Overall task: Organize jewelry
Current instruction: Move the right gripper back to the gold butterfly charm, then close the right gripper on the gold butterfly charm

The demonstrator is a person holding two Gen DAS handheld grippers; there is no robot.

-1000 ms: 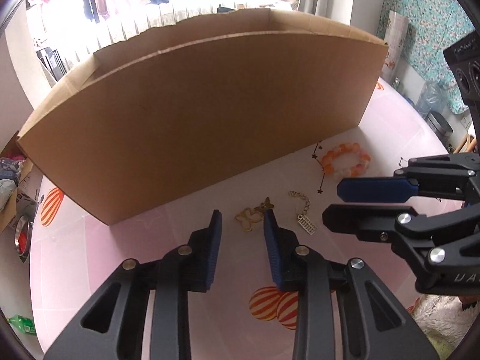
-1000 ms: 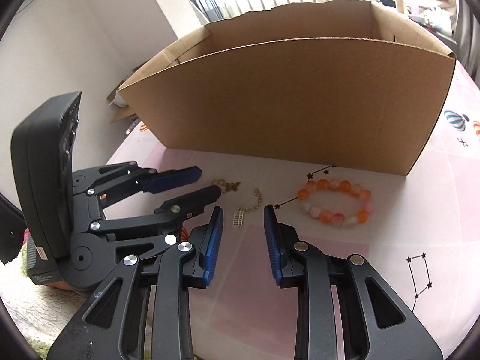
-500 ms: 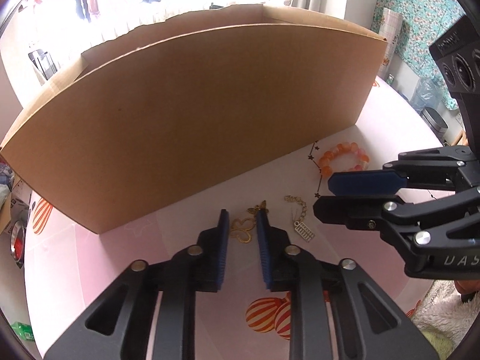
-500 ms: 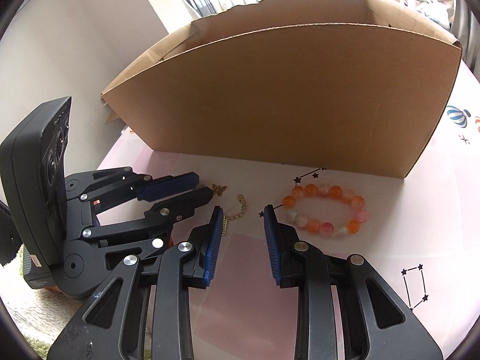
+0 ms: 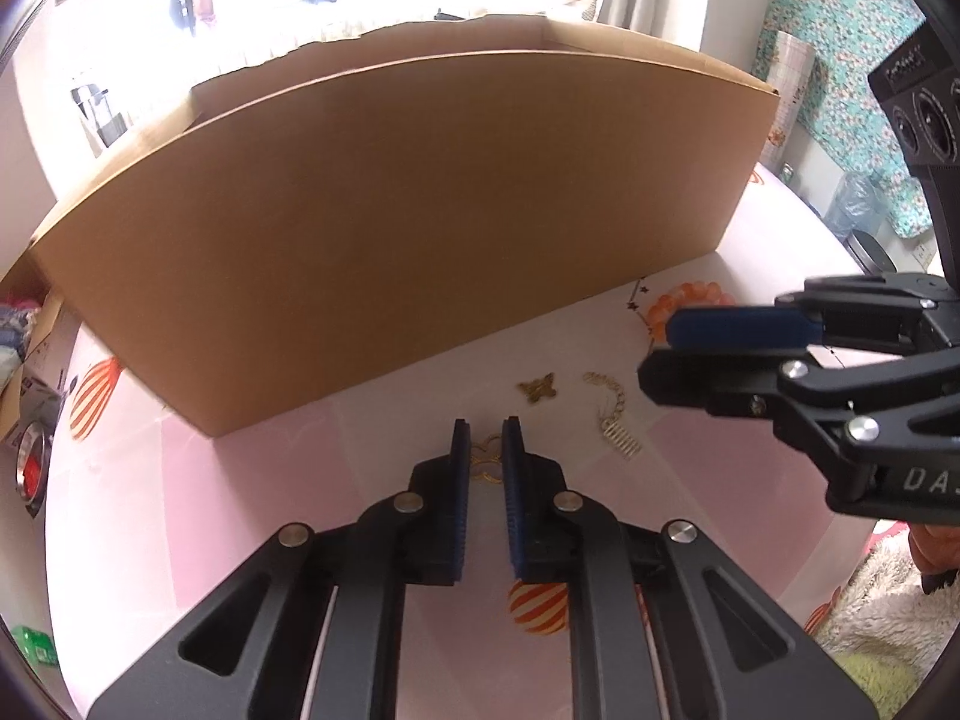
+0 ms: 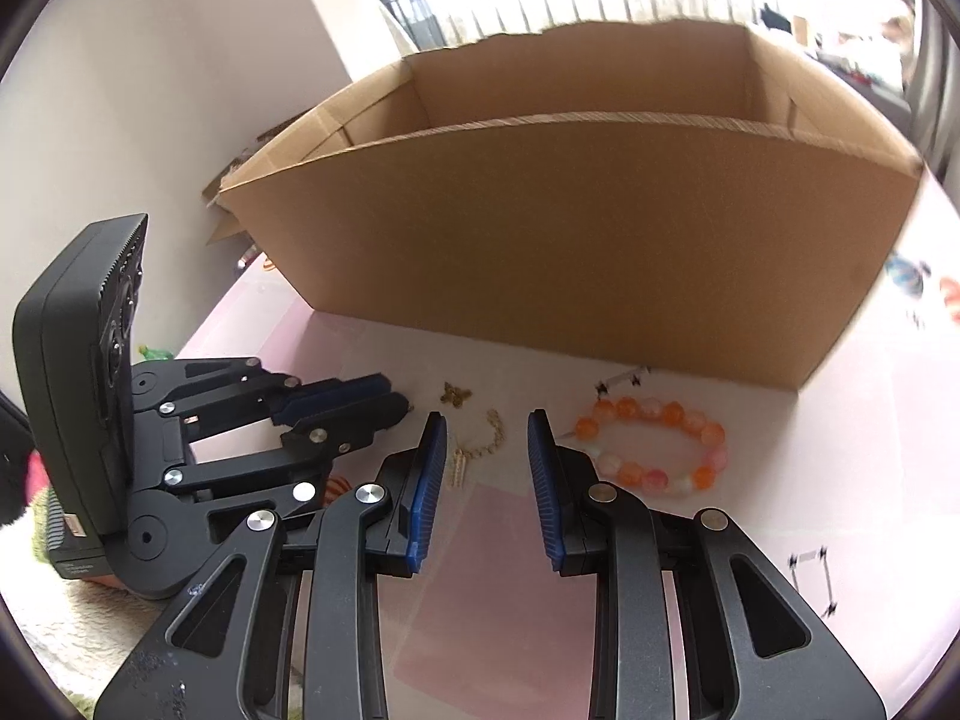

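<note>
Box (image 5: 390,228) wall stands just behind the jewelry — little room there. Left gripper (image 5: 485,444) is nearly closed around a gold charm (image 5: 487,462); right gripper (image 6: 487,438) gapes empty before the box, chain (image 6: 480,453) between its tips, bracelet (image 6: 651,444) beside. "DA" shows on its body.

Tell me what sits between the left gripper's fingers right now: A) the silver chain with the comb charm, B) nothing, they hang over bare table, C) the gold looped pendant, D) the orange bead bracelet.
C: in the left wrist view the left gripper has its narrowed fingers on either side of the gold looped pendant; the silver chain and orange bead bracelet lie apart, off to its right.
</note>
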